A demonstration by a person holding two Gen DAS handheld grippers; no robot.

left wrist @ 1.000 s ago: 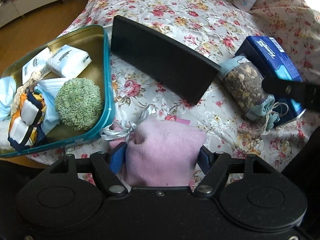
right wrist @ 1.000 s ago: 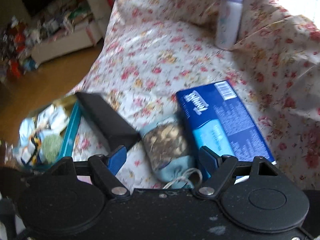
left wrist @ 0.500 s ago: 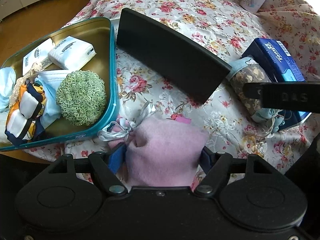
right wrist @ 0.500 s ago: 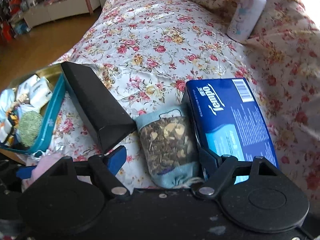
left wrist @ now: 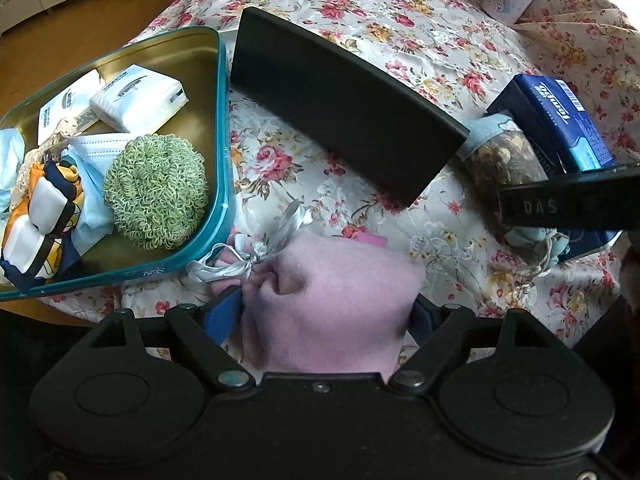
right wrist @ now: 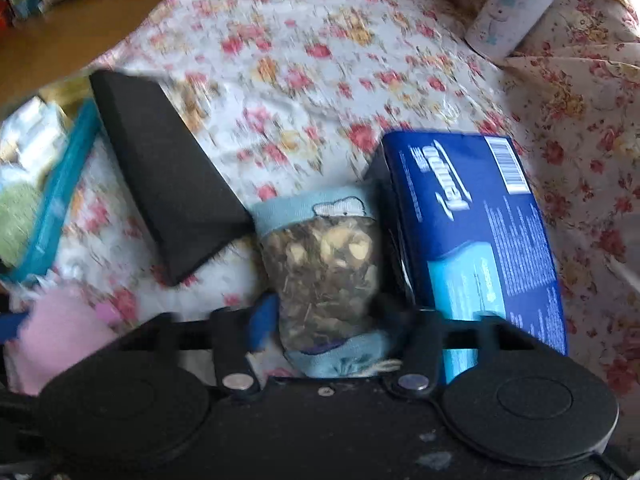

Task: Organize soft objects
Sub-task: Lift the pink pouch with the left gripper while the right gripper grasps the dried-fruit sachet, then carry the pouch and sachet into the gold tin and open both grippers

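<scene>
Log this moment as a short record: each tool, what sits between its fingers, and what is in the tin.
left tool: jaws opening, pink pouch between them, on the bedspread
right tool: jaws closing around the herb sachet
beside sachet: blue tissue box, black case
tin: green scrubber, tissue packs, face mask

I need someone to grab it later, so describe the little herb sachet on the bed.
On the flowered bedspread, look between the black panel and the blue tissue pack. The herb sachet lies there: pale blue cloth ends, see-through middle showing dried bits.
</scene>
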